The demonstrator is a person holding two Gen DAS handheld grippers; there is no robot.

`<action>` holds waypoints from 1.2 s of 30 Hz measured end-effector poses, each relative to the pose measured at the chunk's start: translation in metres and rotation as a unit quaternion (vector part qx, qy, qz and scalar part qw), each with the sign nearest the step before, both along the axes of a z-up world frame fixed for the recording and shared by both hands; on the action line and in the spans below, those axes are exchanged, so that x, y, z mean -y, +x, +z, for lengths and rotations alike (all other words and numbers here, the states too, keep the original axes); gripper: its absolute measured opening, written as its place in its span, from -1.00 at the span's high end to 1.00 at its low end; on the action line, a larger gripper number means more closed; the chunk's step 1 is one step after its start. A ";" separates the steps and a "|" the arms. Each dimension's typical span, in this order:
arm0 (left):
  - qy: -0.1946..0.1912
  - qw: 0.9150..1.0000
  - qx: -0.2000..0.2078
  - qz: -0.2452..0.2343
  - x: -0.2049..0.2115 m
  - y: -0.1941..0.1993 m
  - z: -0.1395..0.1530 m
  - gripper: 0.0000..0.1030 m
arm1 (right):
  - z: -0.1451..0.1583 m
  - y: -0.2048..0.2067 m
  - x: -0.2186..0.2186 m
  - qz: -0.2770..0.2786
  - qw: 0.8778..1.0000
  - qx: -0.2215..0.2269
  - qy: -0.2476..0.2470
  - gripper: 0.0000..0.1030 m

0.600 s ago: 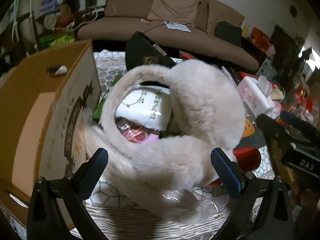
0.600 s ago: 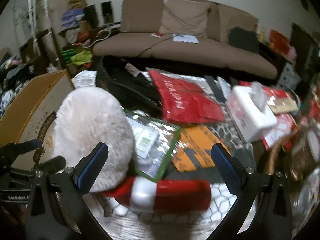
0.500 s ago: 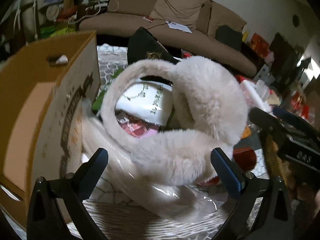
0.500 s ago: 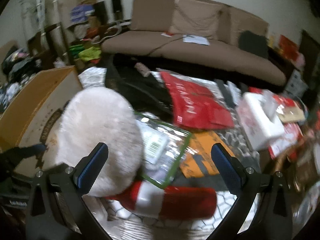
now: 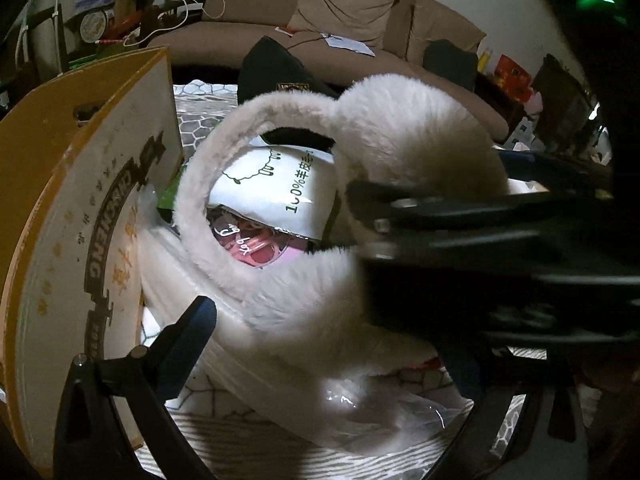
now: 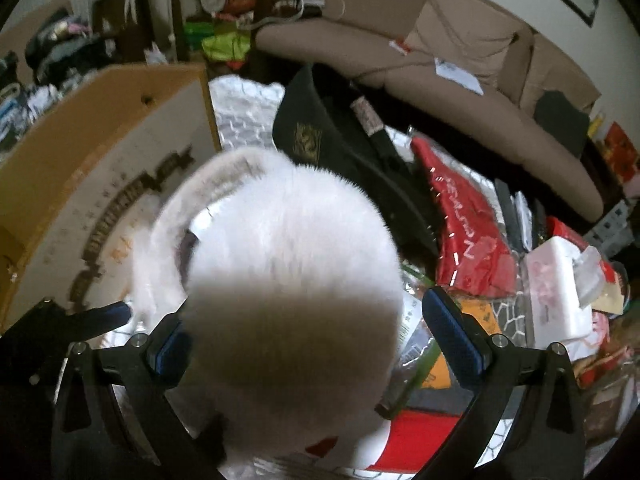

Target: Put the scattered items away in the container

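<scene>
The left black two-finger gripper is built from matte black angular struts, each of its 2 fingers ending in a ribbed dark-blue pad. Behind the pad, 2 small silver screw heads sit on the strut. The right black two-finger gripper has the same black frame, blue ribbed pads and 2 silver screws behind each pad.
</scene>
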State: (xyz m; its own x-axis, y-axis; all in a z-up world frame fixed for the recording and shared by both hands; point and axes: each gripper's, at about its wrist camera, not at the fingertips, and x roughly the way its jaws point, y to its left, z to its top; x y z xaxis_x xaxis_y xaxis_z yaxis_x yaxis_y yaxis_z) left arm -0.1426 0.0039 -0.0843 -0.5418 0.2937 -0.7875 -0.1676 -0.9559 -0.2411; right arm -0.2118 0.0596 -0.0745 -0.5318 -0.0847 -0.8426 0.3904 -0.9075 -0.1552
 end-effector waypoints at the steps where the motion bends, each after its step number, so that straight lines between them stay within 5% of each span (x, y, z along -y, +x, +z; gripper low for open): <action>1: -0.001 1.000 0.000 -0.001 -0.001 0.000 0.000 -1.00 | -0.005 -0.003 -0.002 -0.004 1.000 0.005 0.003 -0.68; 2: -0.003 1.000 0.000 -0.002 -0.002 0.000 0.000 -1.00 | -0.009 -0.006 -0.004 -0.009 1.000 0.013 0.000 -0.33; 4: -0.004 1.000 0.001 -0.003 0.000 0.000 -0.001 -1.00 | -0.016 -0.011 -0.014 -0.016 0.999 0.039 -0.026 0.00; 12: 0.007 1.000 -0.002 -0.011 0.004 0.006 0.002 -1.00 | -0.016 -0.007 -0.077 -0.070 0.979 0.079 -0.175 0.21; 19: -0.073 0.988 -0.116 -0.075 -0.011 0.049 0.046 -1.00 | 0.000 0.007 -0.119 -0.095 0.962 0.109 -0.231 0.28; 22: -0.110 0.964 -0.186 -0.155 -0.022 0.077 0.075 -1.00 | 0.025 0.016 -0.123 -0.077 0.970 0.112 -0.203 0.28; 24: -0.130 0.938 -0.220 -0.233 -0.034 0.099 0.088 -1.00 | 0.038 0.025 -0.122 -0.064 0.971 0.125 -0.193 0.28; 28: -0.146 0.904 -0.213 -0.340 -0.042 0.126 0.081 -1.00 | 0.052 0.054 -0.118 -0.048 0.974 0.145 -0.166 0.28; 30: -0.198 0.888 -0.219 -0.352 -0.053 0.135 0.070 -1.00 | 0.052 0.067 -0.117 -0.045 0.975 0.152 -0.158 0.28; 36: -0.274 0.848 -0.217 -0.399 -0.086 0.167 0.041 -1.00 | 0.044 0.099 -0.118 -0.045 0.965 0.180 -0.187 0.28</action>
